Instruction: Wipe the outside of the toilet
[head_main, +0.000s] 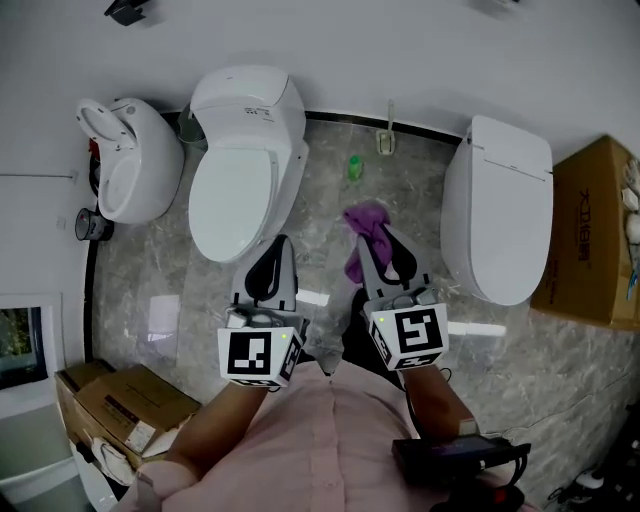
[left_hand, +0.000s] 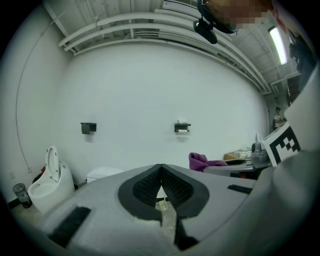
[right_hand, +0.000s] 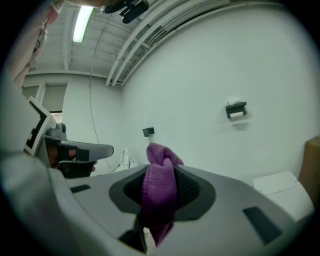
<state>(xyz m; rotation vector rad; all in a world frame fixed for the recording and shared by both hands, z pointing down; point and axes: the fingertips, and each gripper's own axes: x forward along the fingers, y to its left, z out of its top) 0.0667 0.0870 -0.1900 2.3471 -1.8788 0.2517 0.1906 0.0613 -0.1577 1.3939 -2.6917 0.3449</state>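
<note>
Grey marbled floor (head_main: 320, 200): left toilet (head_main: 130, 160), middle toilet (head_main: 240, 170), right toilet (head_main: 497, 215), green bottle (head_main: 354, 168), right cardboard box (head_main: 590, 235), left cardboard box (head_main: 125, 405).

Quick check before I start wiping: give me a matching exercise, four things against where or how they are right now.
1 purple cloth
2 left gripper
3 green bottle
4 leftmost toilet

A lid raised
B standing loose on the floor
C shut, nothing in it
D clamped in the right gripper

Pairs: 1-D, 2-C, 3-B, 4-A
</note>
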